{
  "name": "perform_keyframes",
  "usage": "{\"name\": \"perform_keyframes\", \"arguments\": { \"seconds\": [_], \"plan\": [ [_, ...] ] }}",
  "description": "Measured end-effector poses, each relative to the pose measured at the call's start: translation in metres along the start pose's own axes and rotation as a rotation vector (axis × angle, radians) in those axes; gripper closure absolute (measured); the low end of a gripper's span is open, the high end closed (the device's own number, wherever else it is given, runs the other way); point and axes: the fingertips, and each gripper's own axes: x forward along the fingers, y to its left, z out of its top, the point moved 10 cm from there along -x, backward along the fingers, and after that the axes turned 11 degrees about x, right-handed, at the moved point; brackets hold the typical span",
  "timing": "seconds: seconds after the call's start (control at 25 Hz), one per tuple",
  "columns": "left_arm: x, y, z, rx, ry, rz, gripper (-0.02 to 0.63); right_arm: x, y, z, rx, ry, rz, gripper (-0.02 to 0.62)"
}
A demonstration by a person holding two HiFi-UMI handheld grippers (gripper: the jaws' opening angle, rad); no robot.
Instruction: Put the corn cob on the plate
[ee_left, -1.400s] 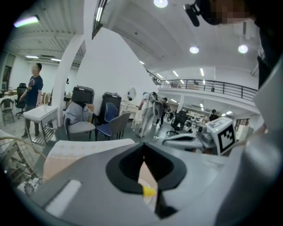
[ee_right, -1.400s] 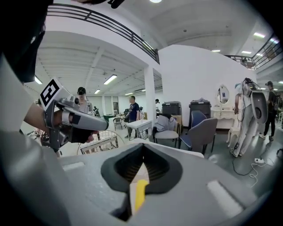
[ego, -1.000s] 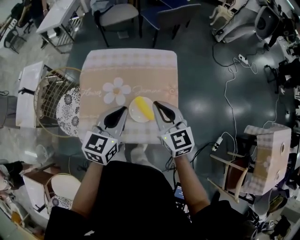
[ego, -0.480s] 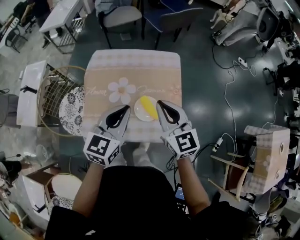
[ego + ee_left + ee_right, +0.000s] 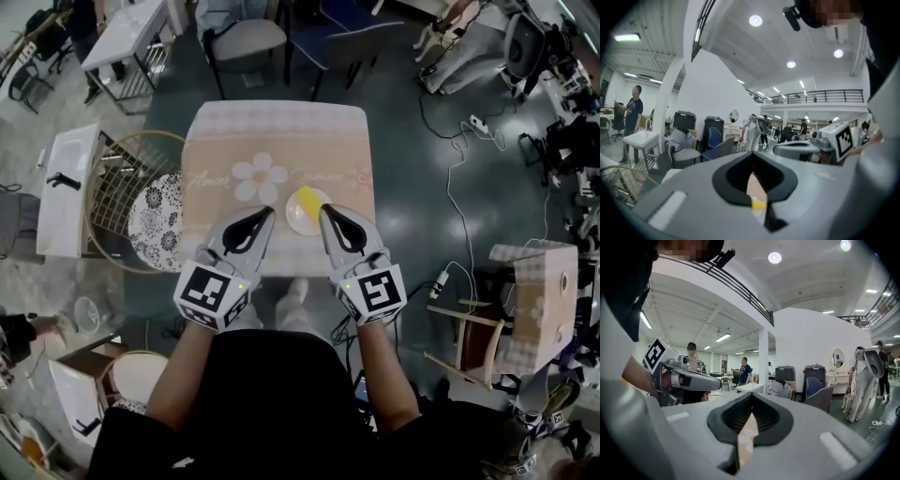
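A yellow corn cob (image 5: 307, 199) lies on a small white plate (image 5: 298, 221) near the front edge of the table with the beige flower cloth (image 5: 277, 141). My left gripper (image 5: 267, 214) hovers just left of the plate, shut and empty. Just right of the plate is my right gripper (image 5: 324, 211), also shut on nothing. In the left gripper view the jaws of the left gripper (image 5: 751, 157) meet, and a bit of the corn cob (image 5: 758, 204) shows through the gap below them. The right gripper (image 5: 752, 398) shows only cloth through its gap.
A round wire chair with a patterned cushion (image 5: 155, 223) stands against the table's left side. Two chairs (image 5: 246, 37) stand beyond the far edge. A white side table (image 5: 61, 187) is at the left. Cables (image 5: 469, 159) and a small cloth-covered stand (image 5: 539, 300) are at the right.
Both grippers have drawn back toward me and risen, from flanking the plate to its near edge. The corn cob stays on the plate.
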Motion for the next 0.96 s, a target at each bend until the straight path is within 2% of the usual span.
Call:
{"name": "perform_keyframes", "arguments": {
  "seconds": [0.2, 0.68, 0.96],
  "plan": [
    [-0.021, 0.000, 0.000, 0.049, -0.016, -0.012, 0.598, -0.004, 0.028, 0.003, -0.025, -0.019, -0.022, 0.592],
    [-0.067, 0.003, 0.002, 0.051, -0.086, -0.048, 0.598, -0.019, 0.082, 0.008, -0.048, -0.047, -0.076, 0.594],
    [-0.096, 0.004, -0.004, 0.060, -0.091, -0.059, 0.598, -0.024, 0.117, 0.004, -0.060, -0.058, -0.086, 0.592]
  ]
}}
